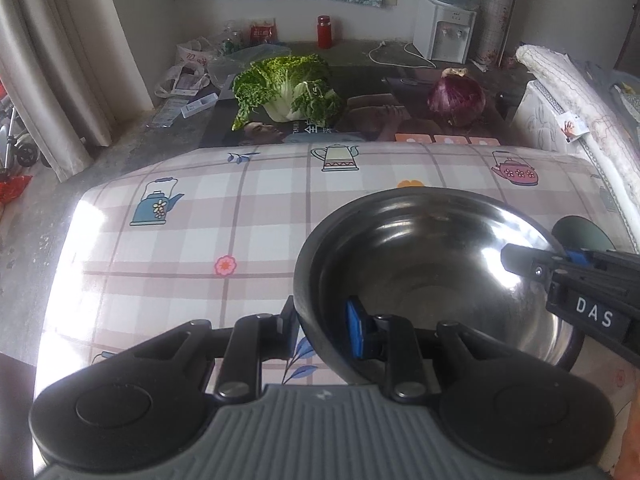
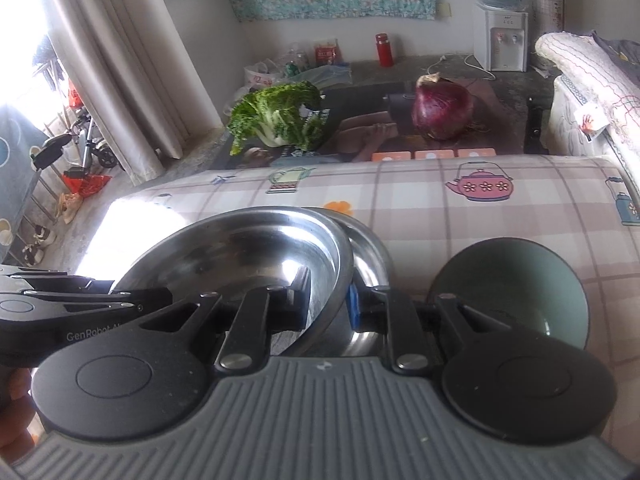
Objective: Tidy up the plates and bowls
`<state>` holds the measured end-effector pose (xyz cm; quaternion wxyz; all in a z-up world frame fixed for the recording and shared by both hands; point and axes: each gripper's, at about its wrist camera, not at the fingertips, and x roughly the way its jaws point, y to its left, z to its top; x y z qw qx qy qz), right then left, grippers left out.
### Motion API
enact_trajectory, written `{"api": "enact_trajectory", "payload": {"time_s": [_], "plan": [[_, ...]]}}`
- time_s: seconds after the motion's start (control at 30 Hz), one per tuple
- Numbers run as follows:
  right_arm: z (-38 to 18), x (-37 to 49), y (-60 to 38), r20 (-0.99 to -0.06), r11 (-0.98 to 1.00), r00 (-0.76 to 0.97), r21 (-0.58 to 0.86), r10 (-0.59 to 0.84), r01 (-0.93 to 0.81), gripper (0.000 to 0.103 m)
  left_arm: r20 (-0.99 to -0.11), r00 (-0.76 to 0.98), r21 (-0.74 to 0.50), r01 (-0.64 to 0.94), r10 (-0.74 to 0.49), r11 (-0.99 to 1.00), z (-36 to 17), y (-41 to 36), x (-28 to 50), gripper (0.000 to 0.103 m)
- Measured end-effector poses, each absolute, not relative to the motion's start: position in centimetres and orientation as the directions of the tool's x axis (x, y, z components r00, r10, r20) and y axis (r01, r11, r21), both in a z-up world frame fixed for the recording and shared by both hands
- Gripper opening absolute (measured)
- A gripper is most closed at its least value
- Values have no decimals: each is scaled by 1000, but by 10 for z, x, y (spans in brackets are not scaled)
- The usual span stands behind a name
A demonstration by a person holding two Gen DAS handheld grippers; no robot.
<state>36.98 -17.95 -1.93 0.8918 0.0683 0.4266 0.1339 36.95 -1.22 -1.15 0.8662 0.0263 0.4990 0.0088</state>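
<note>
Checked, teapot-printed cloth covers the counter, which carries a second steel dish and a dark green bowl toward its right edge. Both the left gripper and the right gripper have their fingers clenched on opposite rims of the wide stainless-steel bowl, sharing its load, apparently for nesting in that dish.

"DAS" on right gripper

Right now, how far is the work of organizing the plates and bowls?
In hand: the steel bowl is gripped at its rim by both the left gripper and the right gripper, over a second steel dish. Nothing looks finished yet. Left: setting it down, and the green bowl, alone on the tablecloth.
</note>
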Motion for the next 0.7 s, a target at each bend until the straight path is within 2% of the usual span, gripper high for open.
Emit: {"api": "enact_trajectory", "payload": {"time_s": [0.37,0.47,0.53,0.7], "plan": [[-43,384,-182,-755,966,606,152,250,-210,20,-882,470,66,20,49,998,-36,-20,381,26],[-43,386,-181,-750,967,614,146,247,-211,25,-876,479,71,16,55,997,-34,-20,380,28],[-42,387,-184,-746,965,615,162,255,-204,32,-870,491,61,22,42,998,-29,-20,377,31],[-30,377,-193,-705,953,641,225,304,-204,42,-844,535,76,51,37,996,-14,-27,363,49]]}}
